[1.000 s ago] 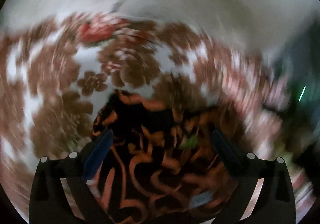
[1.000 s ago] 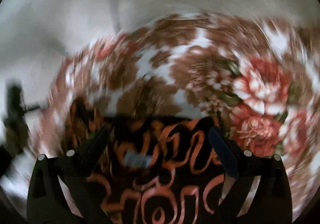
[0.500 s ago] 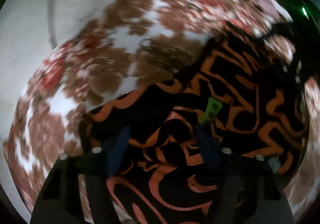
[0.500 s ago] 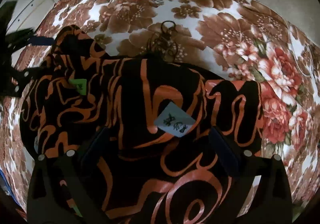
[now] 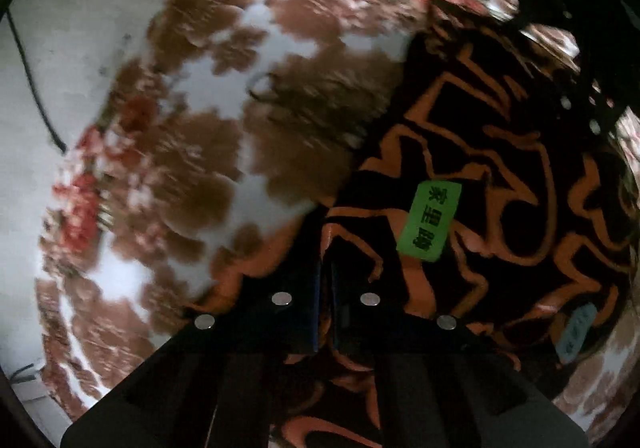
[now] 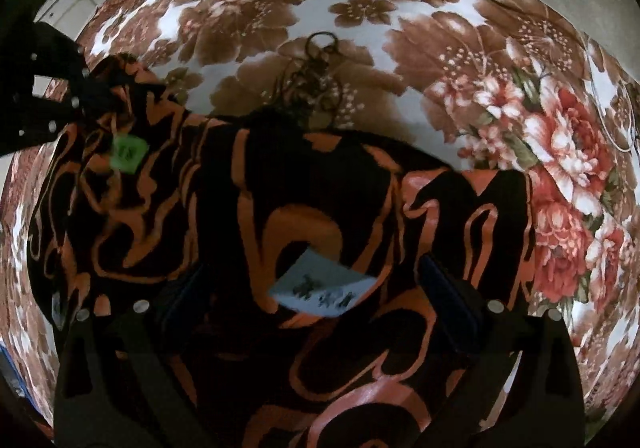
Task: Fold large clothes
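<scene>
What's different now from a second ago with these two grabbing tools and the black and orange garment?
The left tool went from wide open to shut, pinching a fold at the edge of the black and orange garment, having swung and rolled toward its green label. The right tool sank closer over the white tag, jaws still wide open. The garment stays on the floral blanket.

Dim, warm light. Left wrist view streaked by motion blur, floral blanket (image 5: 208, 152) smeared. Right wrist view sharper, slight softness. Strong fisheye bending, dark corners. Gripper bodies near-black silhouettes.
</scene>
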